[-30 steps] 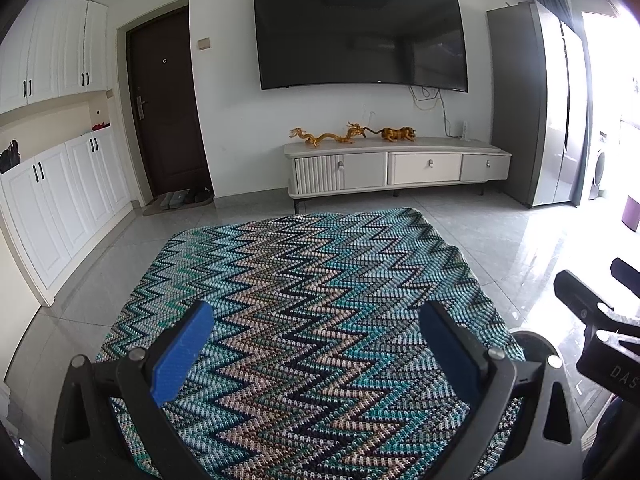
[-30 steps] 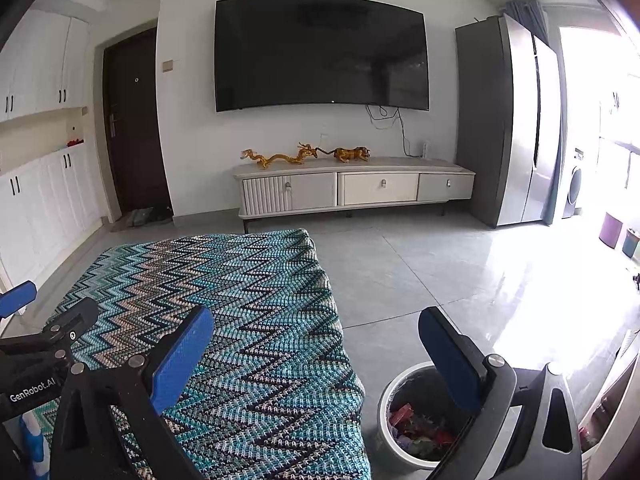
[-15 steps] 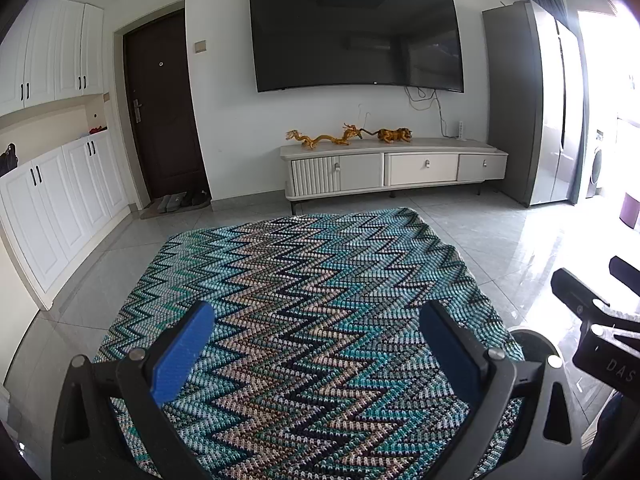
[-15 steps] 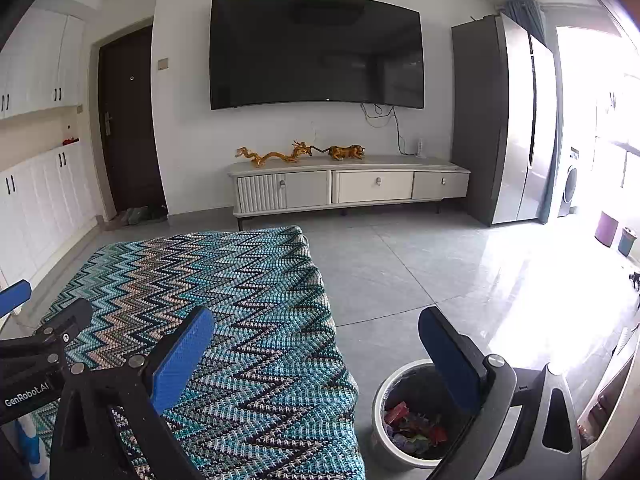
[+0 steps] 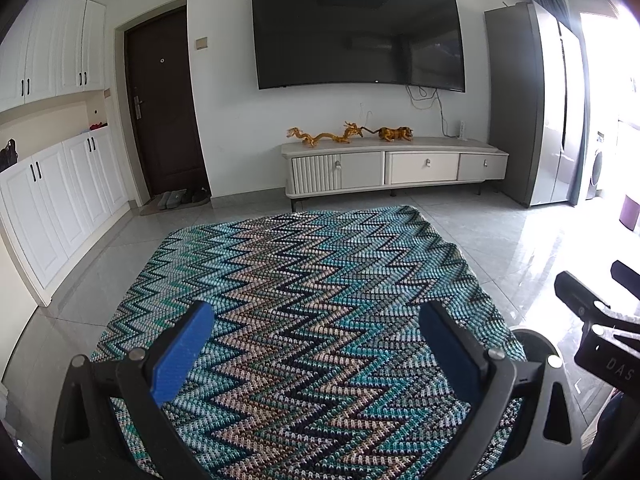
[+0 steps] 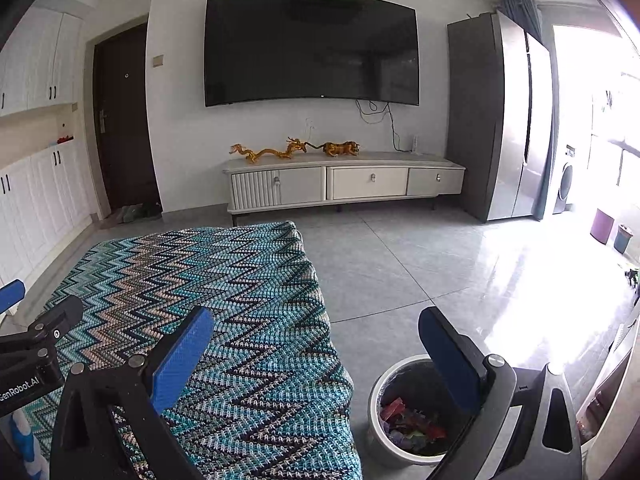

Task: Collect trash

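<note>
Both grippers held over the zigzag blanket [image 5: 312, 320], nothing btwn fingers: left gripper [image 5: 316, 344] jaws spread wide, right gripper [image 6: 316, 344] same, both empty. Trash bin [image 6: 384, 432] sits on floor just beside blanket's right edge, w/ colourful wrappers [image 6: 412, 426] inside; right gripper's right finger partly blocks view of it. Further back: TV [image 6: 312, 46] on wall, low cabinet [image 6: 344, 182] w/ gold figurines [image 6: 296, 148], fridge [image 6: 500, 116] at right, dark door [image 5: 160, 100] at left.
</note>
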### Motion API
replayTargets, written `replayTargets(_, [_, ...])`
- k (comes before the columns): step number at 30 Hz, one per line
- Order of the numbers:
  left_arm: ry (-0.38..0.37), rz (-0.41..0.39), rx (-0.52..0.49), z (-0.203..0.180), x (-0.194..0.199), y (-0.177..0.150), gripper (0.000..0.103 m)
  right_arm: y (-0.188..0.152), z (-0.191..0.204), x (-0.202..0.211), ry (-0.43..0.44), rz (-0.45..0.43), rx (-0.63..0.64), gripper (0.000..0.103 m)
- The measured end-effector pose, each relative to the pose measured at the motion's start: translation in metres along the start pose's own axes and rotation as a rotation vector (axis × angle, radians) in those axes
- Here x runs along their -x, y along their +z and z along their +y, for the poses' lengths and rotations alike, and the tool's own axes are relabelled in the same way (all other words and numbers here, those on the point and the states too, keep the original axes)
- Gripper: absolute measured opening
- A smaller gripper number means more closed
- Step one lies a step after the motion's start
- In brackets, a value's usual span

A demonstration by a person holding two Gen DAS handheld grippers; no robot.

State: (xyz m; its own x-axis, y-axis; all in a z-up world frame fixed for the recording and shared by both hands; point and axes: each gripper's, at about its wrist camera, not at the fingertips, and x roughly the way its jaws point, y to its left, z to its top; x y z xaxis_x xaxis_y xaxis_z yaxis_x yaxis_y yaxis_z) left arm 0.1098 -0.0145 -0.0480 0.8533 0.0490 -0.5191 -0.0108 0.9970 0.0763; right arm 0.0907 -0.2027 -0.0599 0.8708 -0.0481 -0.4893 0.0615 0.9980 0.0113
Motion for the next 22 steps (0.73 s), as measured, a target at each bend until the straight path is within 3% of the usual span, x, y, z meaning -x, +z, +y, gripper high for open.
replayTargets(22, [-0.018, 0.028, 0.032, 0.000, -0.007, -0.003, 0.103, -0.003, -0.010, -0.002, -0.042, 0.005, -0.021, 0.103])
